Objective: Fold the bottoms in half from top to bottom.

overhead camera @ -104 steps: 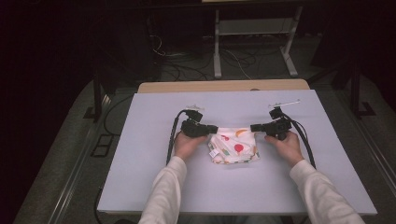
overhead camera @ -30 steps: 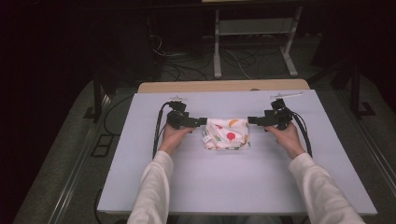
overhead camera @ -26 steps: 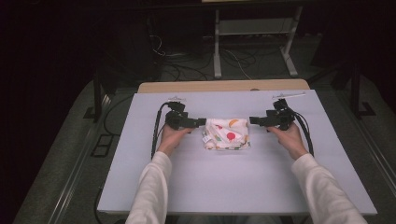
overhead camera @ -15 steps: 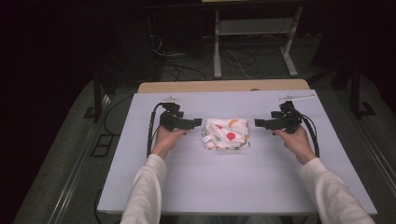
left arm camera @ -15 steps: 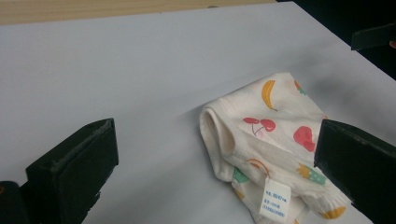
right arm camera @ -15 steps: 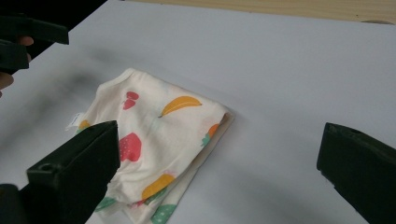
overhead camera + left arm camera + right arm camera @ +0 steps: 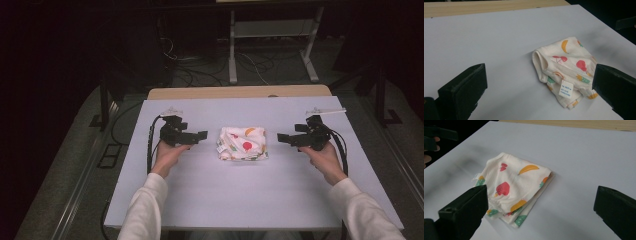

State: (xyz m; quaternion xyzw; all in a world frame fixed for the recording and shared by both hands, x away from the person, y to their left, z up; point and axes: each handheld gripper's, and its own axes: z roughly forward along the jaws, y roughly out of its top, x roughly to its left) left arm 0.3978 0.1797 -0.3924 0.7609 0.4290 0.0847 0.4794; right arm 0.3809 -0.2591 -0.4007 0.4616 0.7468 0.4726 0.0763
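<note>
Cloth first: a small folded white cotton garment printed with fruit [image 7: 243, 143] lies at the middle of the pale grey table [image 7: 250, 200], squarely between the two tools. The left gripper [image 7: 196, 136] stands just beside its left edge with jaws spread wide and empty; the right gripper [image 7: 285, 138] sits a little farther off the opposite edge, likewise released. Its long axis runs across the table — hand to hand. A white sewn-in label [image 7: 566, 89] hangs at the left end; its print is too small to read.
</note>
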